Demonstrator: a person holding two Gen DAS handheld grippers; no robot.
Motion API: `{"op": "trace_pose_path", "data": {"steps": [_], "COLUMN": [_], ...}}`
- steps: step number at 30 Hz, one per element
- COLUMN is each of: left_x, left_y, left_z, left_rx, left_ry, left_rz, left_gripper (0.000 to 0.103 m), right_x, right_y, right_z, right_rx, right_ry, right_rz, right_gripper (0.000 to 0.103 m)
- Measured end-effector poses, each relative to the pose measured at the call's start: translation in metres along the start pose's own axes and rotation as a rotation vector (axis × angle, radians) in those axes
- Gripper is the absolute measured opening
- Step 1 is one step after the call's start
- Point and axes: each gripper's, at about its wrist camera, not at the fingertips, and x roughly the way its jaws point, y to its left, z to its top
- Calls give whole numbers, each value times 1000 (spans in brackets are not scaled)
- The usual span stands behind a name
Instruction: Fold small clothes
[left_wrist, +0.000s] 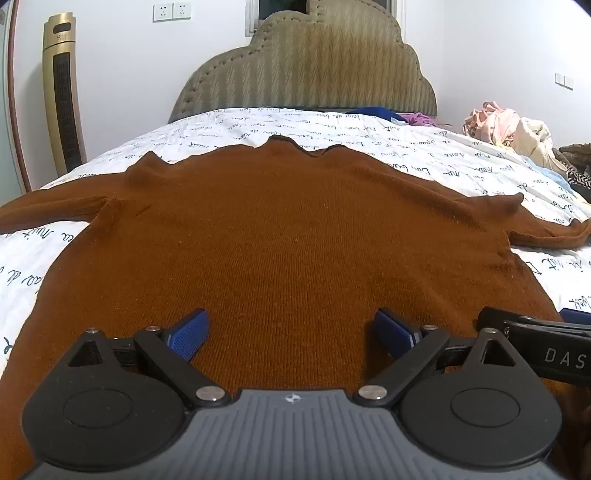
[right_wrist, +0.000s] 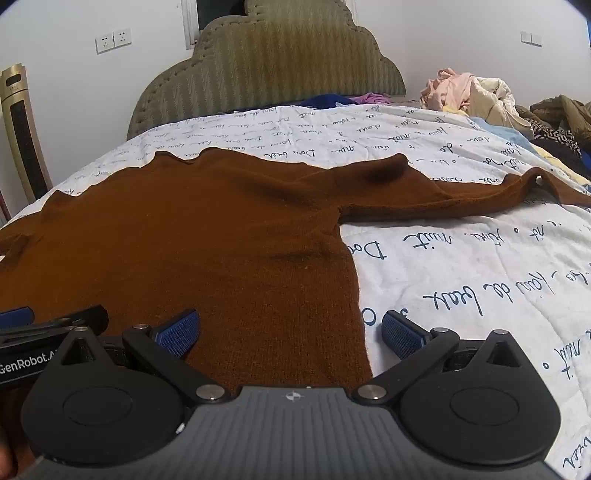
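Brown sweater (left_wrist: 288, 229) is lying flat on the bed (right_wrist: 461, 266), sleeves spread, ready for folding. Left gripper (left_wrist: 291, 330) and right gripper (right_wrist: 290, 332) are both hovering wide open at the hem, likely lining up grabs.

Sweater (left_wrist: 295, 236) hem hidden behind the left gripper (left_wrist: 291, 332) body, below its spread jaws. Left sleeve leaves the frame far left of those jaws; right cuff (right_wrist: 576, 195) is cut off far right of the right gripper (right_wrist: 290, 332) jaws. Clothes pile (right_wrist: 476, 92), beyond and right of them, runs off the edge. Quilt (right_wrist: 461, 280) script partly too small to read.
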Motion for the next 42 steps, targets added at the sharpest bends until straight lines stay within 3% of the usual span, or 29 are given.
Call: {"op": "trace_pose_path", "data": {"steps": [42], "left_x": [0], "left_y": [0], "left_z": [0], "left_rx": [-7], "left_ry": [9], "left_rz": [-5], "left_gripper": [99], "right_x": [4], "right_y": [-1], "right_z": [0], "right_rx": [16], "right_ry": [13], "right_rz": [10], "right_gripper": [103]}}
